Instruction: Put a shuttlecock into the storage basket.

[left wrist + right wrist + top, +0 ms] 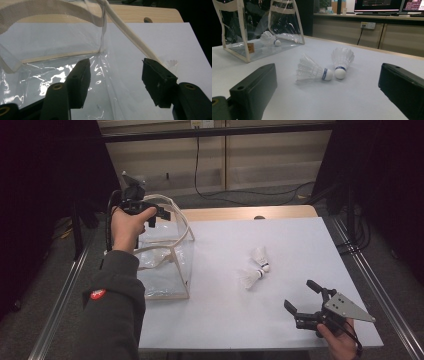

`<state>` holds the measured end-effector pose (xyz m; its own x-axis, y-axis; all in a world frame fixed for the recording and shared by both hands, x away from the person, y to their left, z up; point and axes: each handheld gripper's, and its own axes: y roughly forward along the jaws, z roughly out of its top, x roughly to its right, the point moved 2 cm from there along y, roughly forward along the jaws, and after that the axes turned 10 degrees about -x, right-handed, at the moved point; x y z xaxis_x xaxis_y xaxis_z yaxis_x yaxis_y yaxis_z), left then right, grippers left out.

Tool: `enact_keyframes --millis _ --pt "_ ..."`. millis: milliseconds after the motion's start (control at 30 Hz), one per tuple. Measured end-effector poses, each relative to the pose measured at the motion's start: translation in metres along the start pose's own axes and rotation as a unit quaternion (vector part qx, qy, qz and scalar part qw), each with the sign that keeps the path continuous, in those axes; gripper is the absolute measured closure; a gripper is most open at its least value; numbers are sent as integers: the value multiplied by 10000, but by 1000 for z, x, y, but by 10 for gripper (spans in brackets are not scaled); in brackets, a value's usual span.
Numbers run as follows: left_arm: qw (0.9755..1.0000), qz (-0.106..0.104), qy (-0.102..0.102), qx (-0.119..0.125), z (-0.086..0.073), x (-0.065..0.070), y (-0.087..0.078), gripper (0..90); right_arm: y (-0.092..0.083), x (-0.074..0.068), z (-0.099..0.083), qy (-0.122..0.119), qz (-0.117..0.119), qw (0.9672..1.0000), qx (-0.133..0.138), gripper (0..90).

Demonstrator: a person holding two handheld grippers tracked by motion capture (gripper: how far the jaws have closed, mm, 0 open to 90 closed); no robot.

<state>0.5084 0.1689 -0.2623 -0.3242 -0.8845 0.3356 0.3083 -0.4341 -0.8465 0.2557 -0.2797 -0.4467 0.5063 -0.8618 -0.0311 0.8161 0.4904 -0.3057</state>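
I take this to be a packing job, shuttlecocks going into the clear bag [165, 265], and I judge it partly done: one shuttlecock inside the bag [270, 38] lies on the bag's floor, while two more wait outside it on the counter [300, 245].

My left hand-held gripper [159, 213] is raised over the bag's mouth with its jaws spread and nothing between them; in the left gripper view the cream handle strap [130, 32] runs just beside one jaw, and the clear wall sits below. I read that as getting ready to hold the mouth open, though I can't be sure.

My right hand-held gripper [303, 300] hovers low over the counter, well apart from the bag, jaws spread wide and empty. The two loose ones lie between it and the bag, corks touching or nearly so: the nearer shuttlecock [313, 69] on its side, the farther shuttlecock [342, 61] tilted beside it.

The next move, as I see it, calls for closing on one cork or skirt base without nudging its neighbour, since they sit so close. Feathers crush easily, so a light squeeze.

Room is generous: bare counter lies between the bag and the shuttlecocks. The bag stands near the counter's edge on its far side from them, so pushing it that way is the risk.
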Motion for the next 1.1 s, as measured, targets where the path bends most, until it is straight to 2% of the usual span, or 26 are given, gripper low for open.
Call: enact_keyframes --millis 233,700,1067,1100 --pt "9999 -92 68 -9 -2 3 -3 354 0 0 0 -47 -5 10000 3 18" --pt "9989 -330 337 -31 -5 17 -10 272 1 -1 0 -38 12 10000 -8 19" --pt "9968 -468 637 -91 -7 33 -11 221 1 -2 0 -21 21 10000 -16 18" --pt "9971 -490 584 -48 -7 35 -11 217 1 -2 0 -23 21 10000 -16 19"
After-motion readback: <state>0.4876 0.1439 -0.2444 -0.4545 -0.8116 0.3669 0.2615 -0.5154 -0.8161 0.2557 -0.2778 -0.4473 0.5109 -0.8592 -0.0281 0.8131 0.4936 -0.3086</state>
